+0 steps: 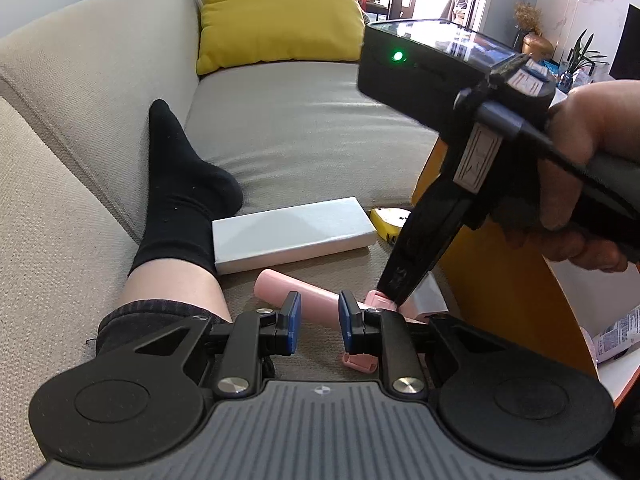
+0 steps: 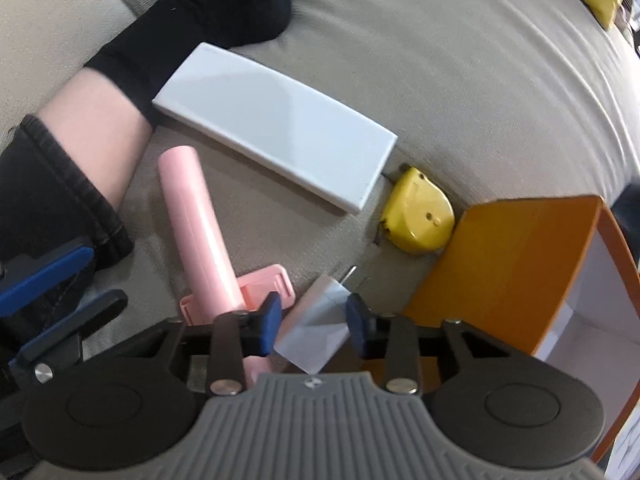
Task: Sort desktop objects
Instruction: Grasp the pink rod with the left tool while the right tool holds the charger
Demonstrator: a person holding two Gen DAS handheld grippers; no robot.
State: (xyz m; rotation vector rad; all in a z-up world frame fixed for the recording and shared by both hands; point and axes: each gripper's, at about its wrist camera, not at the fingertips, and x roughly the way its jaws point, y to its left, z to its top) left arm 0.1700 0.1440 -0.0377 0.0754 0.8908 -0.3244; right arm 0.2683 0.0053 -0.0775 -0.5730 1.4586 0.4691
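Your right gripper (image 2: 312, 326) has its fingers clamped on the white charger (image 2: 316, 326) lying on the sofa beside the orange box (image 2: 516, 264). The left gripper (image 1: 319, 322) fingers are narrowly apart, empty. Risk: corner grip; the charger may twist free.

Flat box (image 2: 276, 128) lies between foot (image 2: 208, 12) and tape measure (image 2: 418, 216)

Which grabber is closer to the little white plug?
Right. The right hand-held gripper has the white charger plug right between its fingers. The left hand-held gripper hangs off to the side, above the pink lint roller, holding nothing.
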